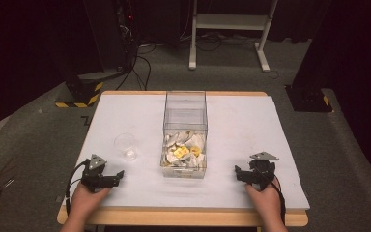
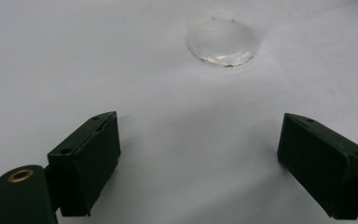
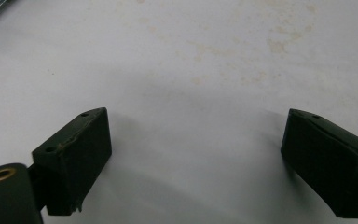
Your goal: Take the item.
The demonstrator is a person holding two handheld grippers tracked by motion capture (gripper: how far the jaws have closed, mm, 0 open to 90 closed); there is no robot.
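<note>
Start pose, nothing gripped yet. Left gripper (image 1: pixel 117 177) rests on the near-left of the worktop (image 1: pixel 251 121), jaws spread wide with bare sheet between them. Right gripper (image 1: pixel 239 173) rests near-right, jaws spread too, gripping nothing. Both point inward toward the middle.

Nearest thing to the left gripper: cup (image 1: pixel 126 145), just ahead of it and left of the box. In the left gripper view the cup (image 2: pixel 221 42) sits ahead and slightly right of centre, apart from the jaws. Likely next move: left gripper goes forward, straddles the cup wall, closes gently. Thin clear plastic, round, light, so it will flex or skid if squeezed hard.

Box (image 1: pixel 185 135) stands mid-worktop: clear rigid walls, tall, rectangular, open top as far as I can tell. Lower part holds a heap of pale crumpled pieces with some yellow ones; can't tell what they are.

Worktop cover is a white matte sheet, faintly stained in the right gripper view, over a wood edge.
</note>
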